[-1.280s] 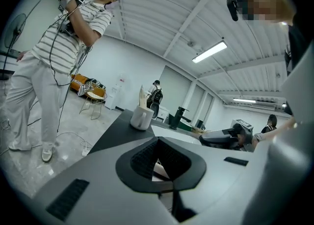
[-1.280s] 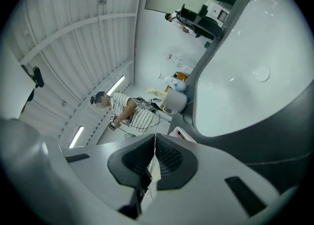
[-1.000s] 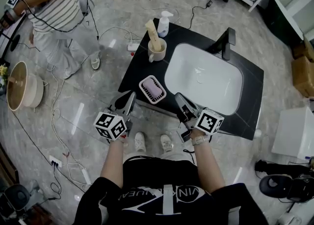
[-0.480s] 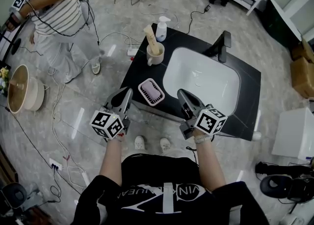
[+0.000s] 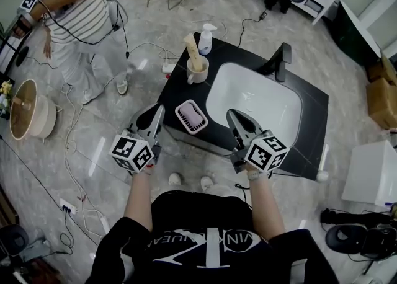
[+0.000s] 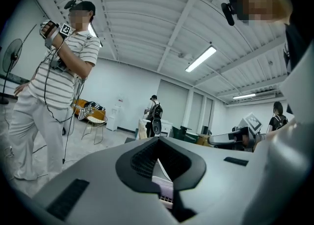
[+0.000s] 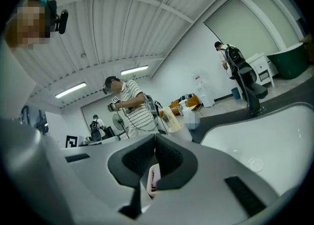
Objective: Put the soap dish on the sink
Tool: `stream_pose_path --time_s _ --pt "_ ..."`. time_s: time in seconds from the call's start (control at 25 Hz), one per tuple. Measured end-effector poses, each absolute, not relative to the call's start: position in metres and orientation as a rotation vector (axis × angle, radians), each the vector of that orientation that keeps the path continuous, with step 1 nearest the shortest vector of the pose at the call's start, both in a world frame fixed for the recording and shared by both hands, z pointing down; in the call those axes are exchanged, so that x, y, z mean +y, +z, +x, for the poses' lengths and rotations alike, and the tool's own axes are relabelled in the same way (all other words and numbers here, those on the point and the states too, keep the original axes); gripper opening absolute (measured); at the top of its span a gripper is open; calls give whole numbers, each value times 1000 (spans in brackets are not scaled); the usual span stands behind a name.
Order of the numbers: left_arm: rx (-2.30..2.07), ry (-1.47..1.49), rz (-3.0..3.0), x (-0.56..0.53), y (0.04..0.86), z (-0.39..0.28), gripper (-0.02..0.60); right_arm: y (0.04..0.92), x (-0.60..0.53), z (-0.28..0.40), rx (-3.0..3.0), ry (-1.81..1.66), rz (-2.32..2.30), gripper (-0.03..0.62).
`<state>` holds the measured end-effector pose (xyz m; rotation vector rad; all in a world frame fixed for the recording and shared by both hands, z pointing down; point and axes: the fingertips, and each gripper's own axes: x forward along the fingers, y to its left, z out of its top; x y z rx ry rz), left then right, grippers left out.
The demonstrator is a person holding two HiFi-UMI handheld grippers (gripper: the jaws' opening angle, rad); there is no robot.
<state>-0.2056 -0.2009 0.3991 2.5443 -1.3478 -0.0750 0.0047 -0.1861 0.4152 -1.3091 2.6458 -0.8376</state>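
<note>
Soap dish [image 5: 191,116] on counter [image 5: 175,85]; L gripper [image 5: 161,110], R gripper [image 5: 229,113] flank it, level, jaws closed, empty.

Open recording lab, freestanding sink counter [image 5: 170,87] on polished floor [image 5: 93,146], trailing cables [image 5: 69,152], ceiling strip lights [image 6: 201,58]

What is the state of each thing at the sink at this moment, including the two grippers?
Soap dish: upright on the black counter, nothing holds it.
Basin: empty.
Cup: upright, a tube stands in it.
Pump bottle: upright at the counter's corner.
Left gripper: shut, empty.
Right gripper: shut, empty.
</note>
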Motion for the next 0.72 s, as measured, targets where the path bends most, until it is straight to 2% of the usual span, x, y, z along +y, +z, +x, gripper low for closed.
stream_pose_path --time_s 0.72 --pt "-1462 -34 2595 -194 374 -214 14 392 -184 20 2681 -546 -1486 26"
